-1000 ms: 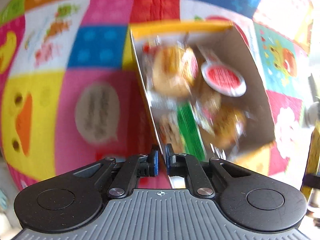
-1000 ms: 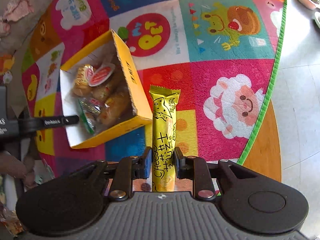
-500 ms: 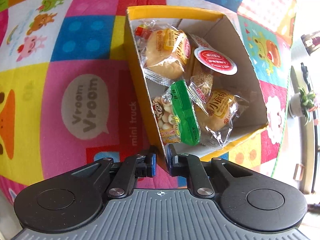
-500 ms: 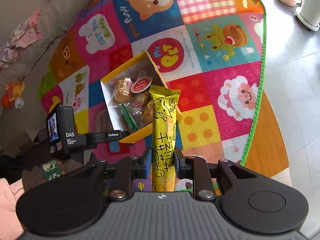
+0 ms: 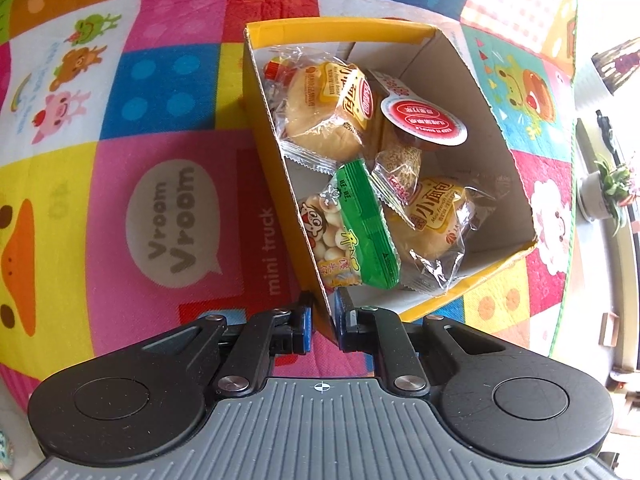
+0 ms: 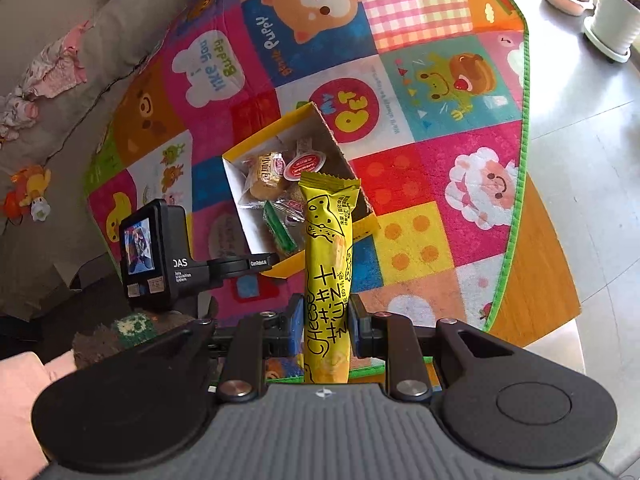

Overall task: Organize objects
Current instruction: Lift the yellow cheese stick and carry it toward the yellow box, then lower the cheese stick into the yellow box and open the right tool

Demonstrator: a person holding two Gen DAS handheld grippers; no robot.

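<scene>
Yellow cheese stick (image 6: 328,264) clamped in R jaws; L jaws apparently pinching box wall (image 5: 280,184).

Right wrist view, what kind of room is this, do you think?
Probably a home living room or play area: a cartoon play mat spread on a tiled floor, a grey sofa beside it with a soft toy, and potted plants by the edge.

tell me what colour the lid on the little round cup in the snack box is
Red with a white rim, on the sealed cup; the left wrist view shows it best.
</scene>
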